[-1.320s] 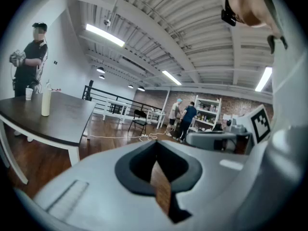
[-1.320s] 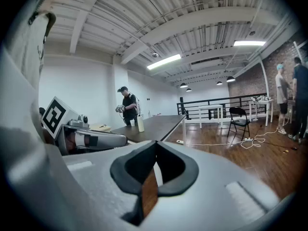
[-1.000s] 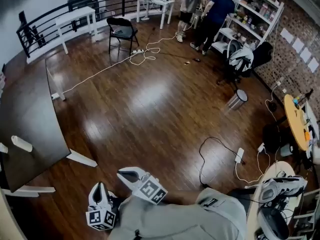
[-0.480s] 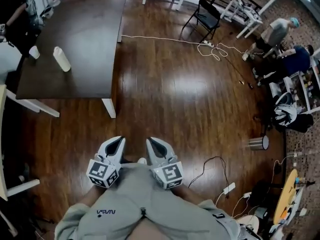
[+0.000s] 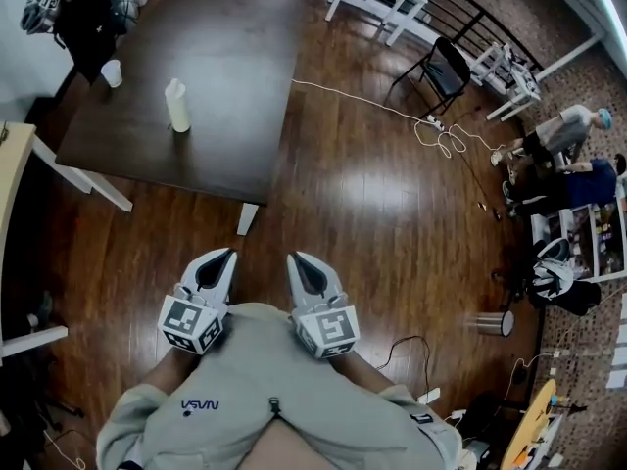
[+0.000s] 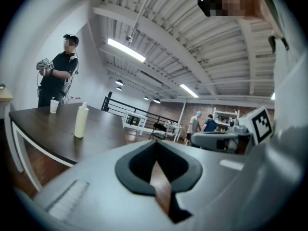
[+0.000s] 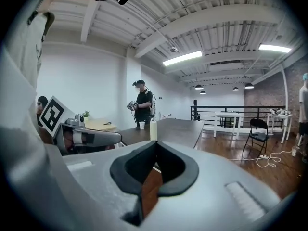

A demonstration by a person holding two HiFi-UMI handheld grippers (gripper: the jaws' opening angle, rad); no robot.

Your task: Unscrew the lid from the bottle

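Standing short of the dark desk (image 5: 245,67), the person held the left tool (image 5: 221,257) and right tool (image 5: 296,260) side by side, both shut and empty; the white bottle (image 5: 177,106) stood upright on the desk, well apart from them.

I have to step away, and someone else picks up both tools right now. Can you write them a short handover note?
Left tool: shut, empty, held in front of the body over the wooden floor.
Right tool: shut, empty, close beside the left one.
Bottle: upright on the dark table, ahead and to the left, well away from both tools. A white cup stands further along the table.
Done: nothing yet; the lid appears to be on the bottle.
Left: go up to the table, hold the bottle with one tool, and unscrew the lid with the other.
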